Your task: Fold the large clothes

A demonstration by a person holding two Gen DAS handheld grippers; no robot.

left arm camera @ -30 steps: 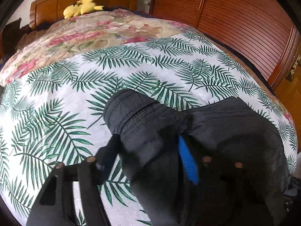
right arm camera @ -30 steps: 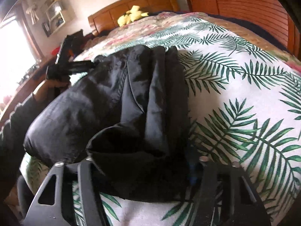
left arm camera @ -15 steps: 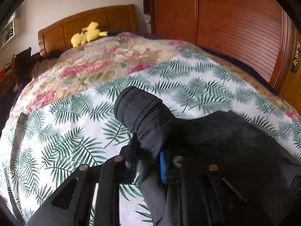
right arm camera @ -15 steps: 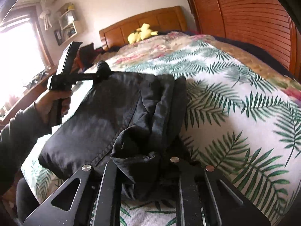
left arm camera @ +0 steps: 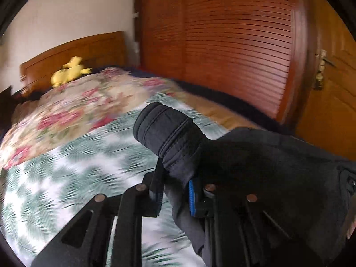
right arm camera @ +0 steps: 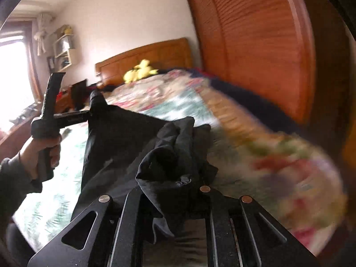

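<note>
Right wrist view: the black garment (right arm camera: 124, 138) hangs stretched above the bed (right arm camera: 182, 104), its long edge spanning left tongs (right arm camera: 89, 114) to right tongs (right arm camera: 171, 191), both clamped on its corners.

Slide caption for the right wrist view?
Both tools clamp a black garment, lifting it above the leaf-print bedspread.

No legible text, label, brand, number or sign in either view. Both frames motion-blurred; shelf items (right arm camera: 63, 49) by the window too small to read.
</note>
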